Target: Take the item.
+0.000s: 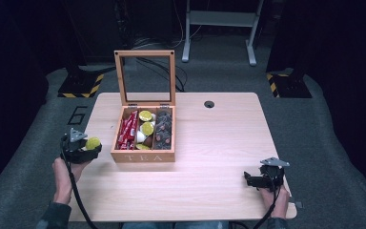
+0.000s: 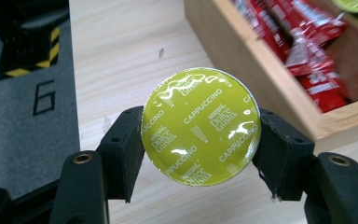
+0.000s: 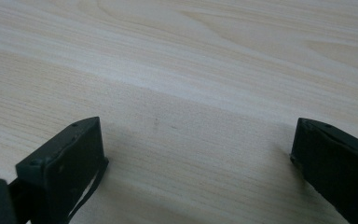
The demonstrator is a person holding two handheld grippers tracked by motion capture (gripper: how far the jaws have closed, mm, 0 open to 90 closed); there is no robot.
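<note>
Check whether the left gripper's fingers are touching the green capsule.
Touching. The left gripper view shows both fingers of the left gripper pressed against opposite edges of the green capsule, no gap.

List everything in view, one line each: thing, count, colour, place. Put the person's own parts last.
Table: one, pale wood, centre, with a round hole near its far edge.
Tea box: one, wooden, lid upright and open, left of the table's middle.
Red sachets: several, red, box's left compartment.
Green-topped capsules: a few, with a white one, middle compartment.
Dark capsules: several, brown-grey, right compartment.
Cappuccino capsule: one, yellow-green lid, clamped between the left jaws.
Left gripper: black, at the table's left edge.
Right gripper: black, jaws open over bare table.
Hands: two, at the near edge.
</note>
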